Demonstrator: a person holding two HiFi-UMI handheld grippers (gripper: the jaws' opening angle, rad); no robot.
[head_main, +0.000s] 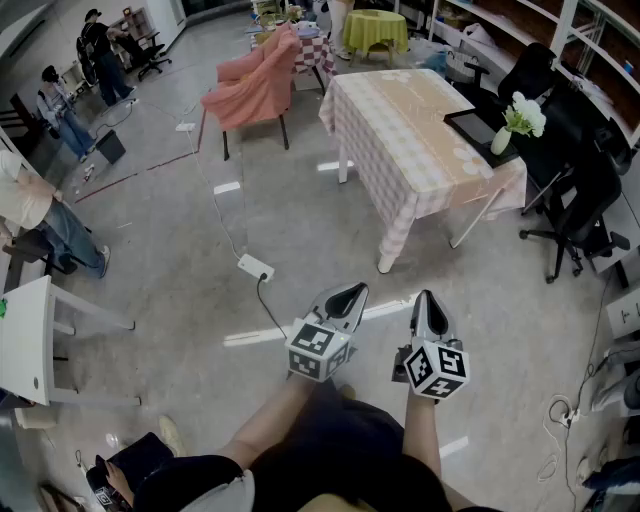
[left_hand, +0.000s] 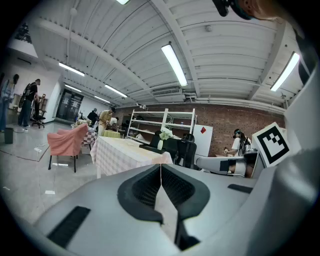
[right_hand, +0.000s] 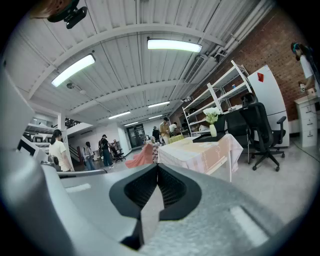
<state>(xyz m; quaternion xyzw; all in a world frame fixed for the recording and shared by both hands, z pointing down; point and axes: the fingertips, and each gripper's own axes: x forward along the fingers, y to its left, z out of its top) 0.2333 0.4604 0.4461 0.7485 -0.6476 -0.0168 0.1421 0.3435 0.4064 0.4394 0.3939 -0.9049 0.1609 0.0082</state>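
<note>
In the head view both grippers hang over bare grey floor, in front of the person's body. My left gripper (head_main: 352, 293) is shut with nothing between its jaws; its marker cube sits just behind. My right gripper (head_main: 427, 299) is beside it, also shut and empty. Both point toward a table with a checked cloth (head_main: 415, 125), which stands well ahead and out of reach. That table (left_hand: 125, 152) shows beyond the closed left jaws, and again as the table (right_hand: 197, 150) past the closed right jaws. On it stand a white vase of flowers (head_main: 520, 120) and a dark tray (head_main: 478, 125).
A white power strip (head_main: 255, 267) with its cable lies on the floor ahead left. A chair draped in pink cloth (head_main: 255, 90) stands beyond. Black office chairs (head_main: 580, 205) are at the right, a white table (head_main: 25, 340) at the left. People (head_main: 55, 105) stand far left.
</note>
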